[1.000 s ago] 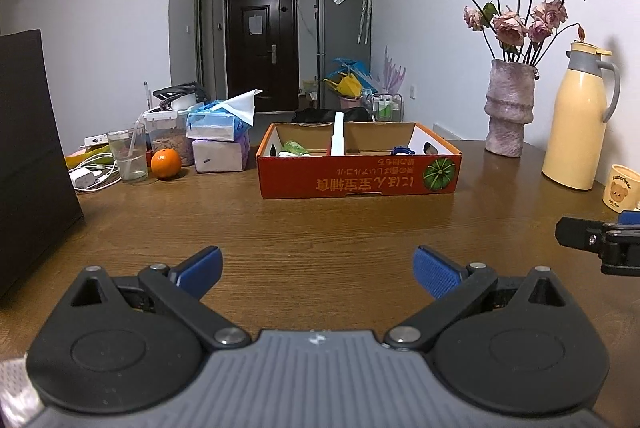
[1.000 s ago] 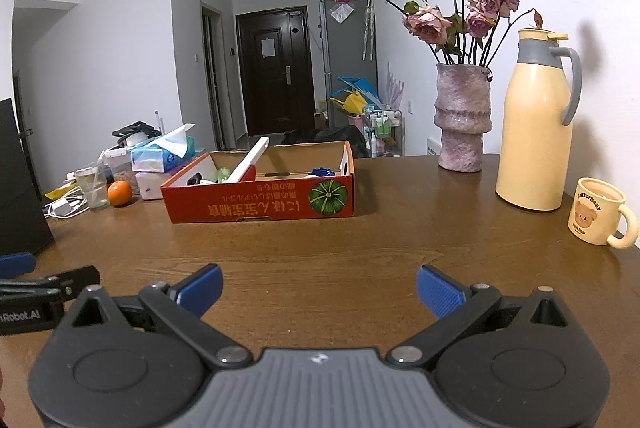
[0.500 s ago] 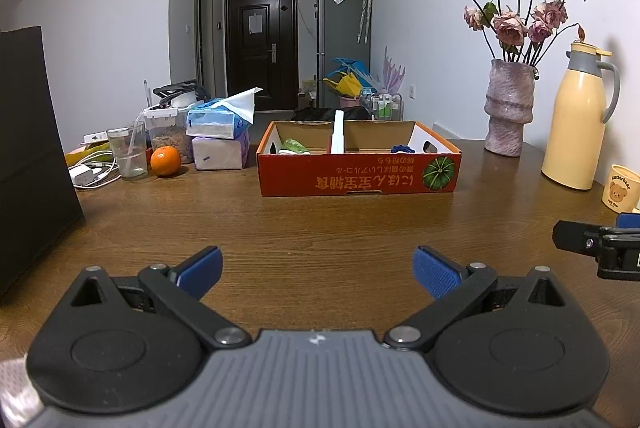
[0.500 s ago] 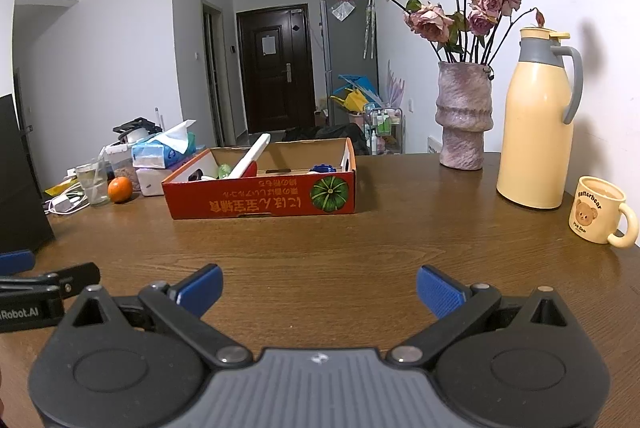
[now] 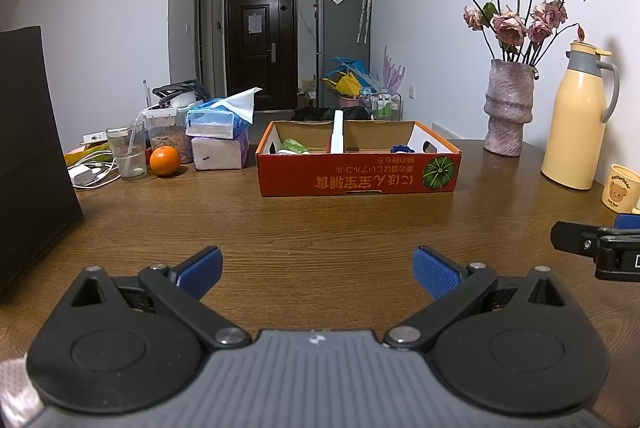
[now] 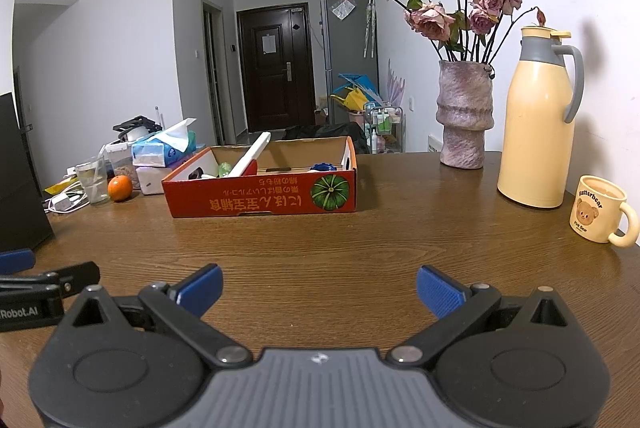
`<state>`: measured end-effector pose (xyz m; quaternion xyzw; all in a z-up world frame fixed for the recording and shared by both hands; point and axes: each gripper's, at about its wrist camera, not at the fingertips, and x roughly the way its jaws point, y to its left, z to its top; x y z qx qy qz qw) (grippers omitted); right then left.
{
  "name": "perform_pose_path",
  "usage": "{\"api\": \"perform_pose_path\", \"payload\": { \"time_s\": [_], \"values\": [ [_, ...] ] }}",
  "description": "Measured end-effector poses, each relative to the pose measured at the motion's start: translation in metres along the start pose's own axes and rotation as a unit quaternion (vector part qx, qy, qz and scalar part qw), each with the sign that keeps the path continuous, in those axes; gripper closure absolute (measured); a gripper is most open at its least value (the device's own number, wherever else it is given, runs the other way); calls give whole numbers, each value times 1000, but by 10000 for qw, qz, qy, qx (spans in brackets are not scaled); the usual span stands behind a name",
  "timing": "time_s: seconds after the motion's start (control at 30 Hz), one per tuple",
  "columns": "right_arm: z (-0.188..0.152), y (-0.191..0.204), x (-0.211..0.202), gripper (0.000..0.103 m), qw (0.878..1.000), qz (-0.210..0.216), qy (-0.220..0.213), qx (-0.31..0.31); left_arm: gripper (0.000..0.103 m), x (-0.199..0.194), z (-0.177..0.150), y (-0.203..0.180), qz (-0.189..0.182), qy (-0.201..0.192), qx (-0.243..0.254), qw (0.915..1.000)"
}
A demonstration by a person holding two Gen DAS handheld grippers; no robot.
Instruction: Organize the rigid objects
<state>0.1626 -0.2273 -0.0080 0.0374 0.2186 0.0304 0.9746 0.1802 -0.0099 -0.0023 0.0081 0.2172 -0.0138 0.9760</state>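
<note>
- Our left gripper (image 5: 316, 264) is released, jaws wide apart with nothing between them; our right gripper (image 6: 318, 284) is the same.
- Bare table (image 5: 320, 224) fills the stretch between both pairs of jaws and the box (image 5: 358, 179), which sits straight ahead of the left jaws and ahead-left of the right jaws.
- Beyond the right jaws' right finger stand a mug (image 6: 600, 209), a flask (image 6: 538, 123) and a vase (image 6: 464, 115) by the wall.
- Left of the left jaws a black block (image 5: 28, 147) rises at the table edge; an orange (image 5: 165, 160), glass (image 5: 127, 149) and tissue packs (image 5: 218, 125) cluster left of the box.
- The surface is brown wood; behind it a hallway leads to a dark door (image 5: 260, 45).
- The box is red-orange cardboard, open-topped, with a pumpkin print, holding a white stick (image 6: 250, 157) leaning on its rim, something green (image 5: 294, 146) and something blue (image 5: 400, 149).
</note>
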Motion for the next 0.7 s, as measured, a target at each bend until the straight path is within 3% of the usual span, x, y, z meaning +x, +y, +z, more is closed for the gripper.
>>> {"api": "perform_pose_path", "payload": {
  "time_s": [0.7],
  "values": [
    [-5, 3, 0, 0, 10000, 2, 29, 0, 0, 1, 2, 2, -89, -35, -138, 9999]
  ]
}}
